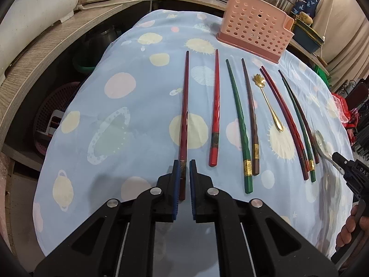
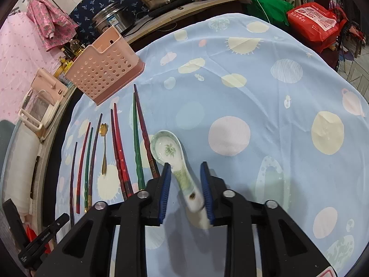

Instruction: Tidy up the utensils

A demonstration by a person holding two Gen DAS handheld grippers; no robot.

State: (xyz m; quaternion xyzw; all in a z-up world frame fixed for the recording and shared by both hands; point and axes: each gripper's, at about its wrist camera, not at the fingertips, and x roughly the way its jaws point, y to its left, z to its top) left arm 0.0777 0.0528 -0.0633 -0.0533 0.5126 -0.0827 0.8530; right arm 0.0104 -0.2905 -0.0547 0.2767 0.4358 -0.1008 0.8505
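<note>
Left gripper [image 1: 184, 165]: fingers nearly together around the thick end of a dark red chopstick [image 1: 184, 106]; the left pad looks to touch it, a sliver of gap shows on the right, so a firm pinch cannot be confirmed. The chopstick lies on the blue patterned surface [image 1: 129, 97], leftmost in a row of chopsticks.

Right gripper [image 2: 185, 168]: fingers spread, straddling the handle of a ceramic spoon [image 2: 170, 152], which rests against the right pad.

Pink perforated holder [image 1: 256, 30] stands beyond the row.
</note>
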